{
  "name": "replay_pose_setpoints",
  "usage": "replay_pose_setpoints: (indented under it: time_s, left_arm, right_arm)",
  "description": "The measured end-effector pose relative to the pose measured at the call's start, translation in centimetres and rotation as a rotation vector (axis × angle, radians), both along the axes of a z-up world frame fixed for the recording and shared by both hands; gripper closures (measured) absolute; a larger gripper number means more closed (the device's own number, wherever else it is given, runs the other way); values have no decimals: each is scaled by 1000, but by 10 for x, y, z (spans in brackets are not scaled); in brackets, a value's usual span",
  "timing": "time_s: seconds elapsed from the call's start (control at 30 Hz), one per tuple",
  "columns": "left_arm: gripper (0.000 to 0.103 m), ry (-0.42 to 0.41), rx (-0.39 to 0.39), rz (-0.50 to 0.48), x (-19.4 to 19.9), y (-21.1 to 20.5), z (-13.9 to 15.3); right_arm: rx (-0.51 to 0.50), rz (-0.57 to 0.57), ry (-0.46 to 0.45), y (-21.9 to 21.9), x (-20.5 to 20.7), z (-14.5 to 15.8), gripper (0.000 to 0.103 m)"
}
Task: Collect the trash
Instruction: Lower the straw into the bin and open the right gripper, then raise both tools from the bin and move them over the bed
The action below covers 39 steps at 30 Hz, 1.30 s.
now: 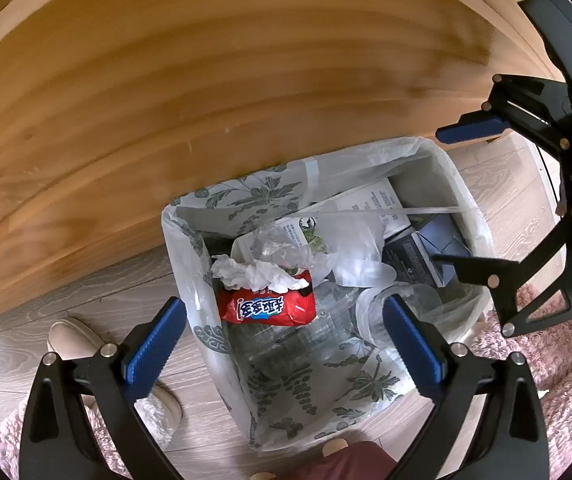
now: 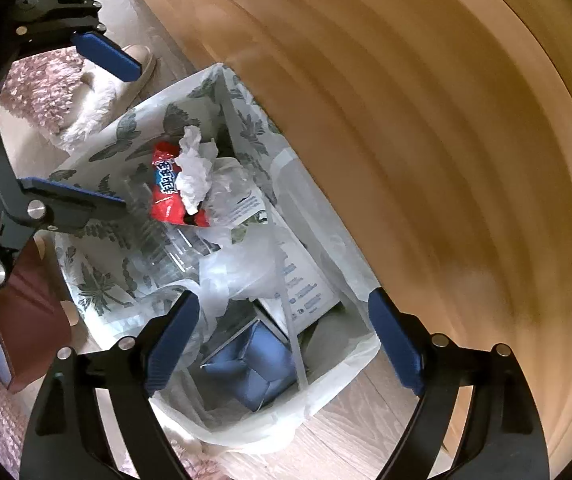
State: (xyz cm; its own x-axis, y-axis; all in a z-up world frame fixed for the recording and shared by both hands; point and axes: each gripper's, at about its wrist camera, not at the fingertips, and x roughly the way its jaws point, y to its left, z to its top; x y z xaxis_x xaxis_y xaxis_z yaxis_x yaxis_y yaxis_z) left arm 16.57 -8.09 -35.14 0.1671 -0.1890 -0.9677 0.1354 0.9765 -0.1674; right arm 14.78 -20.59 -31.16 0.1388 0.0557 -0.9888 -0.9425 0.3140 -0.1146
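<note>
Your left tongs [image 1: 284, 344] hang above the trash bin [image 1: 462, 184] with both blue pads spread wide and nothing between them but the view down into the bin. Your right tongs [image 2: 286, 340] are spread wide as well, holding nothing, over the far end of the same bin; in the left wrist view they show at the right edge of the frame.

The bin stands on the pale wood floor [image 1: 26, 344], just beside the wooden desk [image 1: 206, 80] that fills the upper part of both frames. It is lined with a clear bag printed with grey leaves [image 1: 270, 196].

The red snack wrapper [image 1: 266, 308] lies on top of the pile, near the bin's lower left in the left wrist view. Its long axis runs nearly left to right there, with the printed lettering upside down. In the right wrist view the same wrapper [image 2: 166, 188] runs top to bottom, left of centre. A crumpled white tissue [image 1: 254, 272] lies touching its upper edge. Clear plastic bottles [image 1: 306, 344], a blue box [image 2: 254, 364] and printed paper [image 1: 374, 204] fill the rest.

A fluffy slipper [image 2: 102, 92] and a pink rug [image 1: 558, 360] sit on the floor beside the bin.
</note>
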Motion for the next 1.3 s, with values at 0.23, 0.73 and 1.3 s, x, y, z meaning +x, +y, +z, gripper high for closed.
replay_pose_setpoints:
  time_s: [0.23,0.73,1.3]
  left_arm:
    - [8,-15,7,-8,-2,-1,3]
    - [8,-105,24,-61,-20,-10,23]
    - [8,-221,47,-82,-32,-12,44]
  right_arm:
    - [-29,-9,13,-3,-6,-5,18]
    - [-31,-82,-24,-8,-20,9,9]
    - [-25,-172,-101,-23,-47,29,9]
